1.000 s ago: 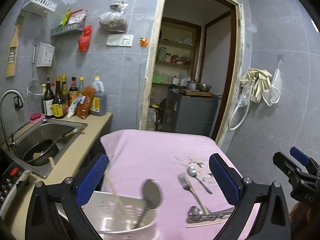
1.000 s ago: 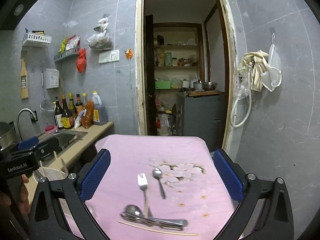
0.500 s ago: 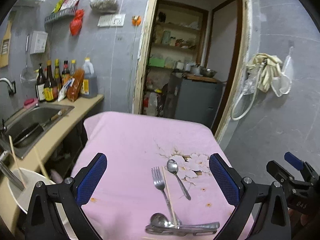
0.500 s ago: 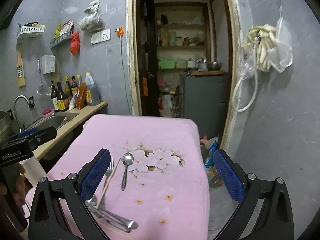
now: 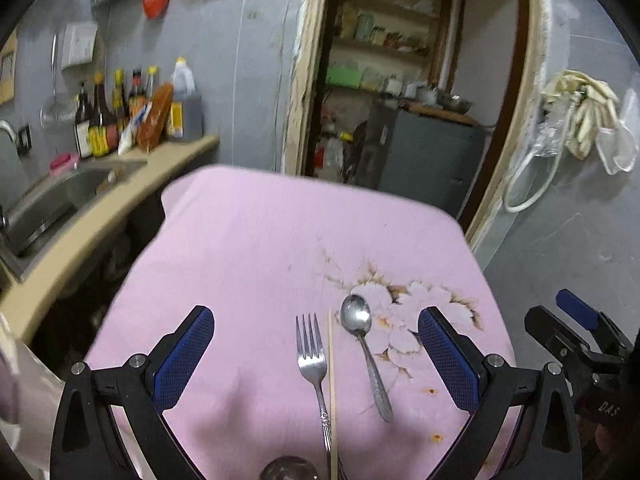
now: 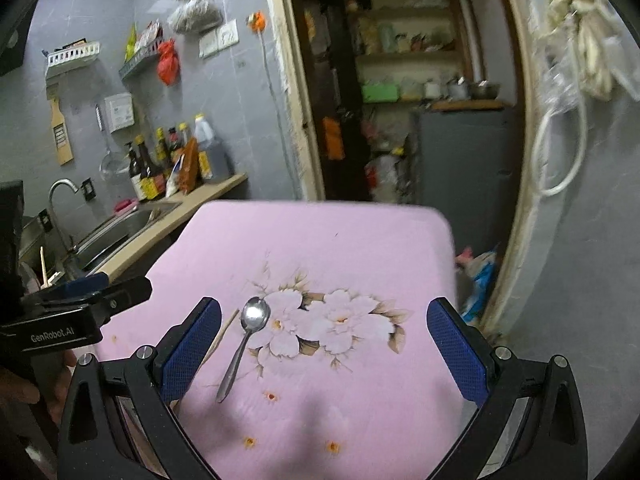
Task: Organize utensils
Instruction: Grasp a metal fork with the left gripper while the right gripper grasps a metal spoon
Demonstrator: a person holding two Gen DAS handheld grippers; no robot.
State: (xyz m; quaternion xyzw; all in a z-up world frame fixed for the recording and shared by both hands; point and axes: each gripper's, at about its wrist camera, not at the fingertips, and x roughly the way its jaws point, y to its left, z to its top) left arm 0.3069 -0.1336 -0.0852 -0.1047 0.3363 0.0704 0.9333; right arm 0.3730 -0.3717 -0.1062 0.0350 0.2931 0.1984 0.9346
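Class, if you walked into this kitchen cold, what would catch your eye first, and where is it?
First the pink cloth with its flower print, covering the table at centre. On it a fork, a chopstick and a spoon lie side by side between the open left tool. Dark bottles stand on the counter at left.

Pink-clothed table (image 5: 260,240): fork (image 5: 311,354), chopstick (image 5: 331,376), spoon (image 5: 362,340).
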